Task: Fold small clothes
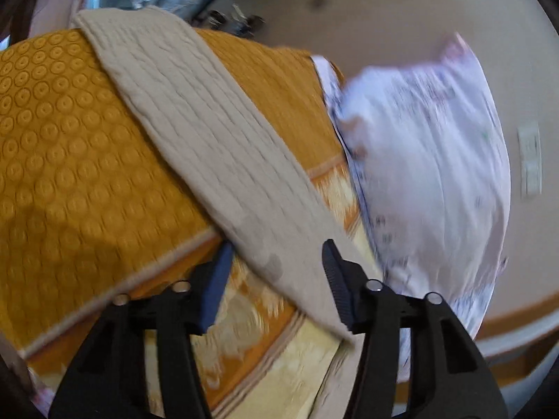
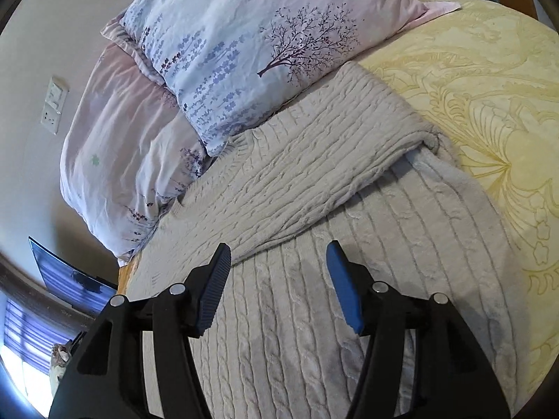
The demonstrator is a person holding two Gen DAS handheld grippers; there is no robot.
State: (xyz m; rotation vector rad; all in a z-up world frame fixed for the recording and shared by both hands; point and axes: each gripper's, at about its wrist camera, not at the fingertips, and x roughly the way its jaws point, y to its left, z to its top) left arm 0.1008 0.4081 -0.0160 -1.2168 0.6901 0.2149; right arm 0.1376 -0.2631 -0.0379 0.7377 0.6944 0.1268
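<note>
Jaws on both grippers are seen parted about halfway, and nothing is pinched. On the left gripper point(image 1: 277, 279) the blue pads stand apart with the end of a long strip of beige knit cloth point(image 1: 195, 132) lying across the gap under them; whether the pads brush it cannot be told through the blur. That strip runs on a slant from the upper left down to the lower right, draped over an orange dotted blanket point(image 1: 63, 146) on a yellow bedspread point(image 1: 279, 366), with pale pillows point(image 1: 426, 160) off to the right. In the right wrist view, the right gripper point(image 2: 279, 279) is held over the grey cable-knit garment point(image 2: 314, 314), whose ribs run up and away from the fingers. A folded part point(image 2: 297, 160) lies slantwise just ahead of the tips, against a tree-print pillow point(image 2: 244, 52).
</note>
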